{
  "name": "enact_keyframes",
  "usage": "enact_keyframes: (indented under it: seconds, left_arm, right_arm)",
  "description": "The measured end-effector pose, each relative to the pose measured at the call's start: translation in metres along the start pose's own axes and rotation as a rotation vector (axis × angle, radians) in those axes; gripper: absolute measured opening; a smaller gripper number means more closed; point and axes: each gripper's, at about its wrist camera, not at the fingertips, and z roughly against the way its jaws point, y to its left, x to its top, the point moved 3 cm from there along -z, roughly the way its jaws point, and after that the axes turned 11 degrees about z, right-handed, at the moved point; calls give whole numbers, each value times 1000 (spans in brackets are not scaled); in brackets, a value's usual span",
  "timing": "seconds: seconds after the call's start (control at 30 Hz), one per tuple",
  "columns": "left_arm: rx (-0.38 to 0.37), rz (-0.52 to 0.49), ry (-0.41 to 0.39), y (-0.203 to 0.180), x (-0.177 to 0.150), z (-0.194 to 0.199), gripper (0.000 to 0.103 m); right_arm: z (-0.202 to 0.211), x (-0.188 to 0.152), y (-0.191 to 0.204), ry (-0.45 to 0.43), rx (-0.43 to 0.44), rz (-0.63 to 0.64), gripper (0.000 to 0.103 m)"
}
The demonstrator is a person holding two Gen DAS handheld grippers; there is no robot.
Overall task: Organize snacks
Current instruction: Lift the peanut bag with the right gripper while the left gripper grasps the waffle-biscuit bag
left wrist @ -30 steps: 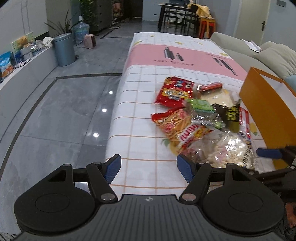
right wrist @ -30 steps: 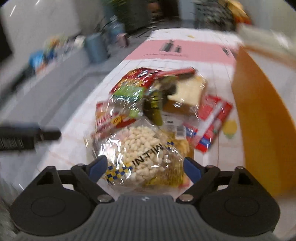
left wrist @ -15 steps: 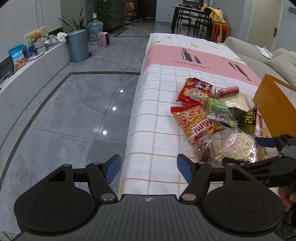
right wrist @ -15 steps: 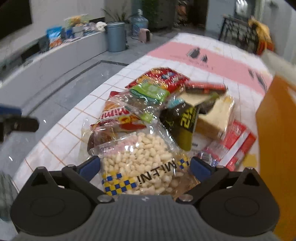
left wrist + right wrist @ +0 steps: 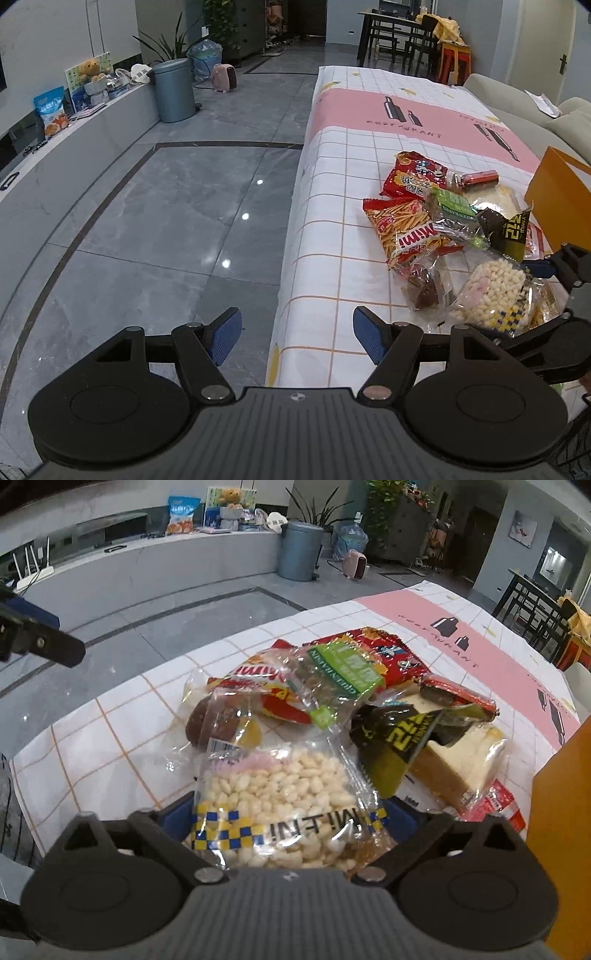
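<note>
A heap of snack packets lies on the checked tablecloth [image 5: 325, 229]. A clear bag of white puffed bits [image 5: 273, 805] with a blue and yellow checked band lies between the fingers of my right gripper [image 5: 290, 821]; the jaws stand apart on either side of it, their pads mostly hidden by it. The bag also shows in the left wrist view [image 5: 491, 291]. Behind it lie a red Mimi stick bag [image 5: 404, 229], a green packet [image 5: 343, 668], a black and yellow packet [image 5: 399, 738] and a wrapped cake slice [image 5: 461, 764]. My left gripper [image 5: 297, 332] is open and empty over the table's near left edge.
An orange box [image 5: 561, 199] stands at the right of the heap, its wall close to my right gripper [image 5: 561, 812]. The table edge drops to a grey tiled floor [image 5: 166, 221] on the left. A sofa [image 5: 517, 107] lies behind the table.
My right gripper has moved forward around the puffed snack bag, which now fills the gap between the fingers. My left gripper has drifted left and back, off the table's edge.
</note>
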Motion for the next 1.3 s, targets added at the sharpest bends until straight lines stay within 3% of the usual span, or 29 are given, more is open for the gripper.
enact_keyframes:
  seconds: [0.2,0.67,0.87,1.0,1.3]
  left_arm:
    - [-15,-19,-35,-9,1,10,81]
    - [-85,-77,-71,-41,3,27,81]
    - [-118,-83,-42,-64,-4,32,81]
    - [-157,-109,-21,-92,-7,35,81]
    - [-219,-216,65,-161,-17,17,81]
  right_arm:
    - [7,2,5,3,-9,23,81]
    - [63,-10,-20,4,-15,-165,81]
    - [94,-26,-36,57,-43,-345,81]
    - [112,-47,-46,66,-16,-477,81]
    - [127,-84,-55,142,-52,-603,81]
